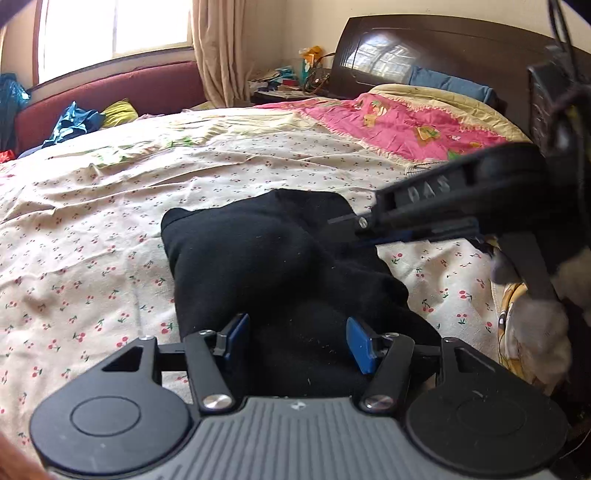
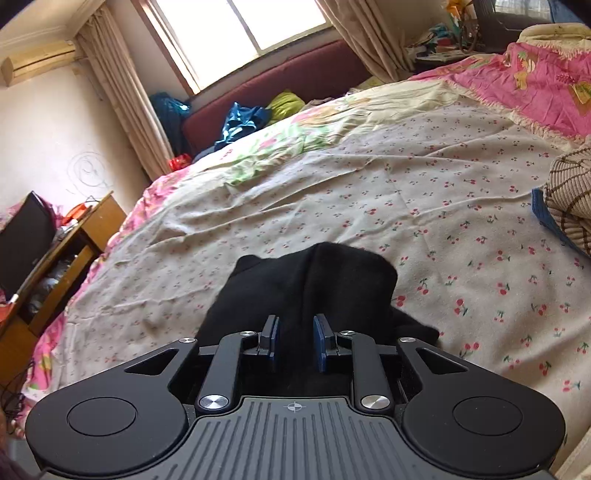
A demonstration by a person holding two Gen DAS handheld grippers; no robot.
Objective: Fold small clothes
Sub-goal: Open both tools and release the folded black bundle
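The left gripper [image 1: 299, 341] is wide apart, its blue pads [image 1: 360, 345] standing on either side of the near end of a black garment [image 1: 258, 258] with a clear gap between them; it holds nothing, though the cloth lies under and between the fingers. The right gripper [image 2: 294, 341] has its pads [image 2: 320, 343] narrower, and a raised ridge of the garment [image 2: 314, 280] runs between them. The cloth fills the gap, but I cannot tell if the pads really press it. In the left view the right gripper [image 1: 354, 230] comes in from the right side and its tip sits on the right edge of the garment.

The garment lies on the bed [image 1: 92, 221], near the front edge, bunched and partly folded. Its long axis runs away from both cameras, from the grippers toward the far side of the bed. The far end is squarish, with one small corner sticking up at the left.

The sheet [image 2: 424, 206] has a cherry print and is wrinkled. A pink blanket [image 1: 406, 122] lies near the dark headboard [image 1: 424, 48]. A striped cloth [image 2: 570, 199] is well apart at the right in the right view. A red couch [image 2: 295, 81] with clothes stands under the window [image 2: 236, 26].
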